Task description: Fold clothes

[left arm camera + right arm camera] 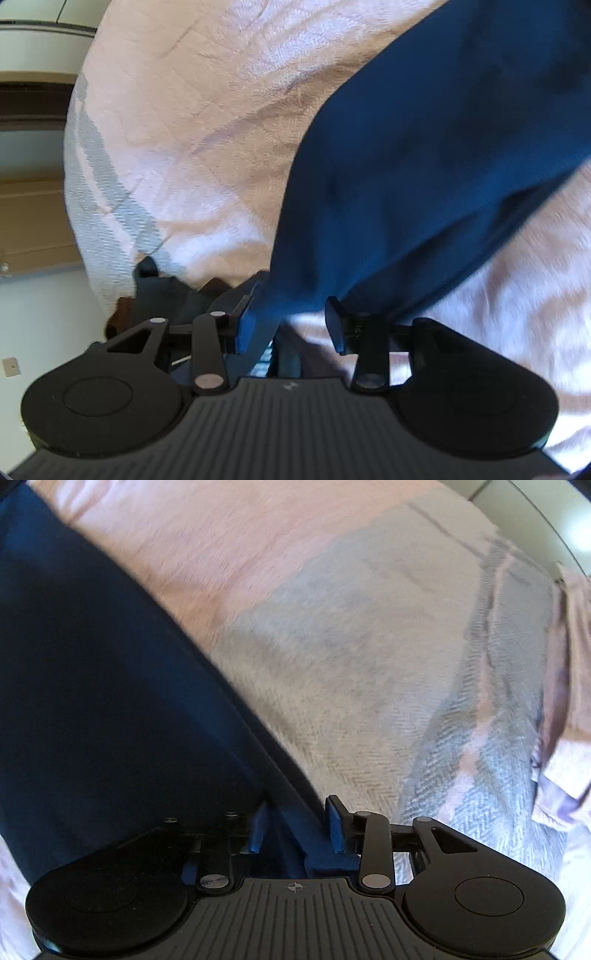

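Observation:
A dark blue garment (424, 155) lies across a pink blanket (207, 110). In the left wrist view it runs from the upper right down between the fingers of my left gripper (291, 314), which is shut on its edge. In the right wrist view the same blue garment (92, 686) fills the left side, and its edge passes between the fingers of my right gripper (297, 819), which is shut on it. Both views are blurred by motion.
The pink blanket (229, 554) overlaps a grey and white herringbone cover (351, 686) on the bed. A pale lilac cloth (569, 709) lies at the right edge. In the left wrist view, a wooden frame (33, 221) and white wall stand beyond the bed's left edge.

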The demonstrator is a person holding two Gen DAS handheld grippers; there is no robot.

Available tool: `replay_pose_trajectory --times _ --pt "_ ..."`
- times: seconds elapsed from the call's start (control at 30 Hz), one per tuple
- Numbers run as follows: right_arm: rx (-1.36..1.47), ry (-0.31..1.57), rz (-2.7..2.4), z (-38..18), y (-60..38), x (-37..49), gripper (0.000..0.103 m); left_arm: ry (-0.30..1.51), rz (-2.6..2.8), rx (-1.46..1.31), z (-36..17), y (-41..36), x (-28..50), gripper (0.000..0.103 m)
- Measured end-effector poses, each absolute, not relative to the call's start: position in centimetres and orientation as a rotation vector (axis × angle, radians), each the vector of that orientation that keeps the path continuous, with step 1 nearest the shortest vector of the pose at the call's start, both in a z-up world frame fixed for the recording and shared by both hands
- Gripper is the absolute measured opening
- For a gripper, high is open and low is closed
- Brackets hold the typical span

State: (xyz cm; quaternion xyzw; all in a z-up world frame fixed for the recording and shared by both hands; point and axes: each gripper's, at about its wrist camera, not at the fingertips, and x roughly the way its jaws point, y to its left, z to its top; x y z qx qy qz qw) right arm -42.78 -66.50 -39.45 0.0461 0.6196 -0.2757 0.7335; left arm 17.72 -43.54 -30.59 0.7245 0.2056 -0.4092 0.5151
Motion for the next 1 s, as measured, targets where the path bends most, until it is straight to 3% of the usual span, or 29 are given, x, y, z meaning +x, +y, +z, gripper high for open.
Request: replay_pose_trajectory --times 0.33,0.83,0.93,1.0 --pt "0.224 1.162 -0.531 -36.8 -59.9 -36.7 0.04 0.228 -1.077 1.863 -29.2 -35.9 13.6 0.045" --pt "0.168 1.162 -0.418 -41.1 -43.8 -19.6 0.04 -0.254 -1.295 1.841 -41.5 -35.6 15.4 0.041" --pt "0.152 1.172 -0.402 -42.4 -41.5 -16.5 0.04 -0.243 -1.329 1.798 -41.1 -35.8 16.2 0.008" --pt "0.11 1.184 -0.397 -42.5 -40.4 -15.1 0.041 -0.211 -1.349 1.741 -39.1 -35.5 16.6 0.008"
